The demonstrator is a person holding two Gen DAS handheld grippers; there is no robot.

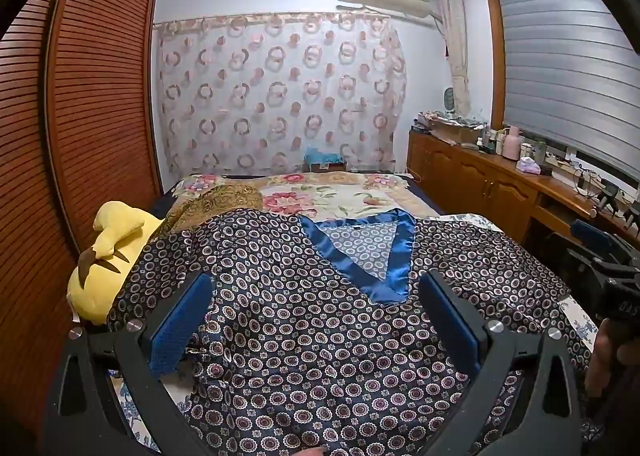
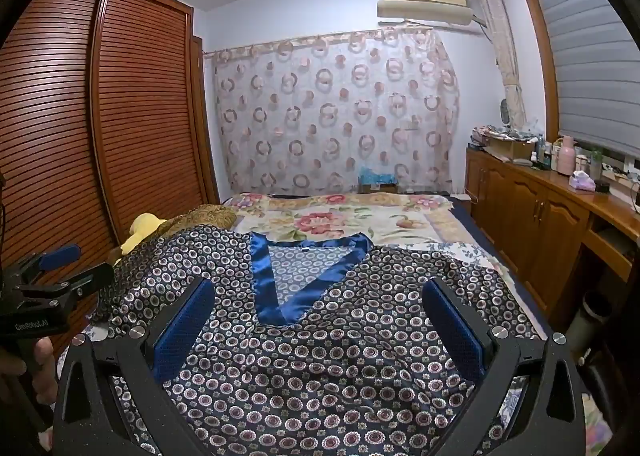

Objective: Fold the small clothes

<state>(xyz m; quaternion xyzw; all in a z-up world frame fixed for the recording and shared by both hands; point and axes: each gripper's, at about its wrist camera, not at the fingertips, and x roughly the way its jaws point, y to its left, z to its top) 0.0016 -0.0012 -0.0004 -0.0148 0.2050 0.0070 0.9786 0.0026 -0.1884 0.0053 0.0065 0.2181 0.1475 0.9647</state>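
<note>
A dark patterned satin top [image 1: 304, 320] [image 2: 320, 356] with a blue V-neck trim [image 1: 372, 260] [image 2: 280, 288] lies spread flat on the bed, neckline towards the far side. My left gripper [image 1: 316, 288] hovers over its left half, jaws wide open, nothing between the blue pads [image 1: 180, 324]. My right gripper [image 2: 318, 292] hovers over the right half, equally open and empty, its pads [image 2: 452, 328] apart from the cloth. Each gripper shows at the edge of the other's view, the right gripper [image 1: 600, 268] and the left gripper [image 2: 52, 276].
A floral bedspread [image 1: 332, 192] covers the bed beyond the top. A yellow plush toy [image 1: 108, 256] and a gold cushion [image 1: 224, 196] lie at the left. A louvred wardrobe [image 1: 80, 116] stands left, a wooden cabinet [image 1: 480, 184] with clutter right.
</note>
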